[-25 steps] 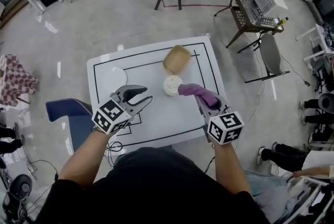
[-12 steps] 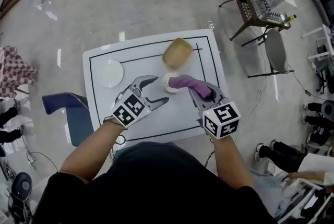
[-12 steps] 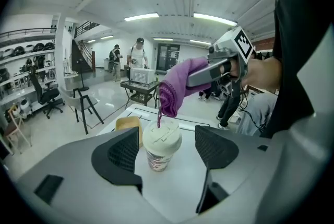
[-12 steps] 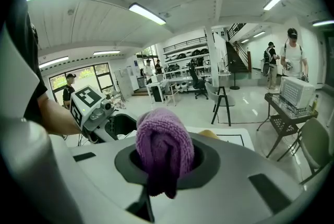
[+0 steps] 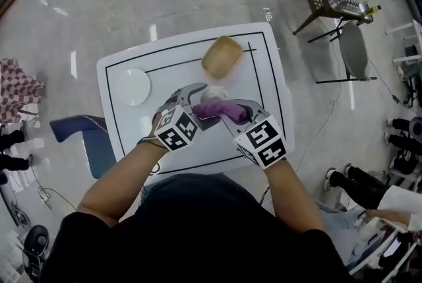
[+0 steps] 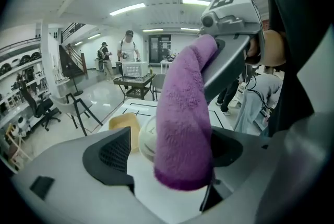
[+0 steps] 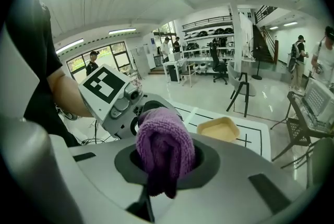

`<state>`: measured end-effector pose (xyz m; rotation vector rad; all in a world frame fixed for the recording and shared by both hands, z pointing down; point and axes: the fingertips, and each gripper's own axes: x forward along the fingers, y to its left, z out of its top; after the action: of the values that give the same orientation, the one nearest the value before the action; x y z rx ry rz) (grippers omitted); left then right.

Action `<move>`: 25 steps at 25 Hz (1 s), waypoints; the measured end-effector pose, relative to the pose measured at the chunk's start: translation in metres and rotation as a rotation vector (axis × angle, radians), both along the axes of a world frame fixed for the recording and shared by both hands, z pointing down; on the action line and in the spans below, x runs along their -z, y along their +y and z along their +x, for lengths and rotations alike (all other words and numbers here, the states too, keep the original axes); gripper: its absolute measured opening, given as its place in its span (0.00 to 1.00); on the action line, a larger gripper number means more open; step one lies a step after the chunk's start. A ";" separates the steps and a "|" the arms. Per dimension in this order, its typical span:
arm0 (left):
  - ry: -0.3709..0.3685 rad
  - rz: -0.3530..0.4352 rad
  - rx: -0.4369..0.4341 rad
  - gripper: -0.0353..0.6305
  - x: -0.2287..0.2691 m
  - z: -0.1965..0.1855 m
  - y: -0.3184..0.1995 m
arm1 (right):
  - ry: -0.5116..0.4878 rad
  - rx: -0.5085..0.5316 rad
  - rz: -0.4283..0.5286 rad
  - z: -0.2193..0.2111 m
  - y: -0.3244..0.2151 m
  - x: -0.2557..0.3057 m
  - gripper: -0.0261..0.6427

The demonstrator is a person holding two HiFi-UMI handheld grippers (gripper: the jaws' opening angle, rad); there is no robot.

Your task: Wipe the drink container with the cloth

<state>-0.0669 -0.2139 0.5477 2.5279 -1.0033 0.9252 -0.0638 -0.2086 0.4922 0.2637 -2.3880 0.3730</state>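
Right tongs [image 5: 232,110] clamp one end of the purple cloth [image 5: 212,108], while its free end hangs between the left tongs [image 5: 201,103] — their jaws just opened wide around it. The white drink container [image 6: 147,139] stands near the desk's [image 5: 257,77] middle, just behind the cloth — a tan bowl [image 5: 221,56] sits beyond it, toward the far edge.

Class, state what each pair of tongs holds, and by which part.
The right tongs clamp the purple cloth by one bunched end. The left tongs hold nothing: they have just been opening, and the cloth's free end hangs between them.
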 end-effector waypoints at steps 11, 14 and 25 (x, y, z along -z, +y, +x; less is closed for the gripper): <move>-0.009 -0.007 -0.045 0.69 -0.021 0.009 -0.008 | 0.097 0.035 0.149 -0.023 -0.018 -0.035 0.17; -0.004 -0.011 -0.036 0.69 -0.024 0.009 -0.010 | 0.113 0.034 0.199 -0.020 -0.020 -0.037 0.17; -0.007 -0.025 -0.009 0.69 -0.029 0.008 -0.006 | 0.203 0.012 0.394 0.008 -0.034 -0.038 0.17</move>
<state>-0.0591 -0.2200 0.5770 2.5125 -0.9768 0.9441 -0.0556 -0.2424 0.5299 0.4429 -2.2437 -0.1308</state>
